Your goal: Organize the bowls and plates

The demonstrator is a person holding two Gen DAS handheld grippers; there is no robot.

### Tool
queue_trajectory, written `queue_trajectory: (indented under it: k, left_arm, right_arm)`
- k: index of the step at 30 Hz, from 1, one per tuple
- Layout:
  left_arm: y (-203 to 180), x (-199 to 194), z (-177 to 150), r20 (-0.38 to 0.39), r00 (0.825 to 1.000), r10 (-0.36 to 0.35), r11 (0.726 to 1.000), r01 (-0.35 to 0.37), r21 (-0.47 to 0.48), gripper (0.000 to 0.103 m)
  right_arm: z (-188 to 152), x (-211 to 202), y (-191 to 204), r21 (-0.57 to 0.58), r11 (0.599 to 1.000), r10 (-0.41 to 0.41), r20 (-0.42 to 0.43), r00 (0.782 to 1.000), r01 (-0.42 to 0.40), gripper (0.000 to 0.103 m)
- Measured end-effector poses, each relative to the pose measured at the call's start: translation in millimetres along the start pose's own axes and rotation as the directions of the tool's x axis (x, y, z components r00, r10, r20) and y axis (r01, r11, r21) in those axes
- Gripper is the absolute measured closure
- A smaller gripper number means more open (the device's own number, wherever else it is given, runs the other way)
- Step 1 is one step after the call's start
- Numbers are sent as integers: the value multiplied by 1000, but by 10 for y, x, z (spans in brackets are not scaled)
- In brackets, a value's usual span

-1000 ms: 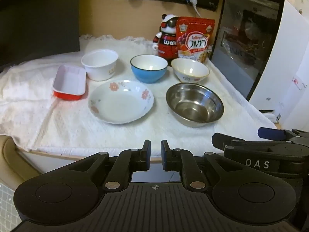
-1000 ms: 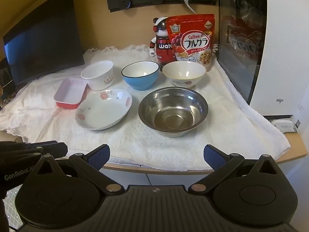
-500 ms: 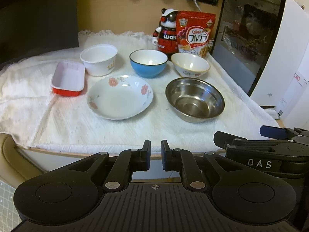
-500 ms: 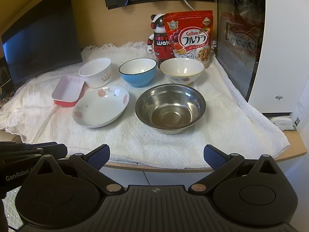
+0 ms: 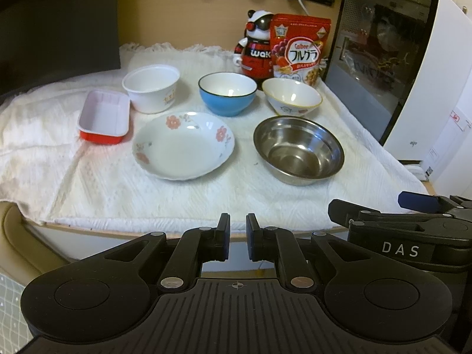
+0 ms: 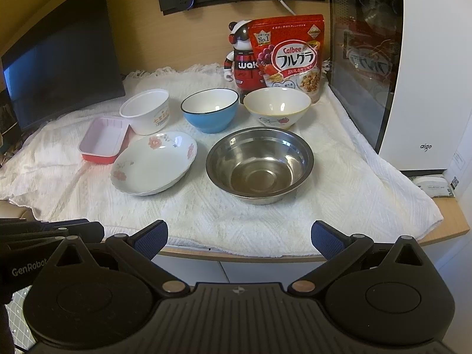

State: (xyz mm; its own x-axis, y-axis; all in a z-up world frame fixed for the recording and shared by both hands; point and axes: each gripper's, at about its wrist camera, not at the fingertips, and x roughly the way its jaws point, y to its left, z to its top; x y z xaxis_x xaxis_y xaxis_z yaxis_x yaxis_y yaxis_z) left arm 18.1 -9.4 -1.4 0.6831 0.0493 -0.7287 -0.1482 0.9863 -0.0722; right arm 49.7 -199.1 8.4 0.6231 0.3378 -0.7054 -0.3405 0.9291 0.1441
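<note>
Bench (image 6: 451,224) covered by white cloth (image 6: 236,215), everything sits on the cloth. White appliance with dark glass door (image 6: 383,59) at right edge, dark monitor (image 6: 59,67) at back left. Steel bowl (image 6: 259,163) front right, biggest dish, upright, nothing in it. Floral plate (image 6: 153,162) just left of it, apart, not touching. Behind them a back row, left to right: white cup-bowl (image 6: 146,110), blue bowl (image 6: 210,109), cream bowl (image 6: 277,106), all upright. Red rectangular dish (image 6: 104,138) at far left, close beside the white cup-bowl and the plate. Cereal bag (image 6: 290,56) and robot figure (image 6: 243,56) stand behind the bowls against the wall. Left gripper (image 5: 235,233) off the bench front edge, jaws nearly closed, narrow gap, holding nothing. Right gripper (image 6: 239,237) also short of the bench, jaws spread wide, holding nothing.
</note>
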Motion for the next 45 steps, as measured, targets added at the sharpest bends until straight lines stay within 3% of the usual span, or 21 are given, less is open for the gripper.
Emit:
queue_trajectory:
  k: [45]
  left_arm:
    - [174,24,-30,-30,999,32,999,-33,-42,90]
  right_arm:
    - [-34,79,132,-8,1000,11,-26,1000,-11,0]
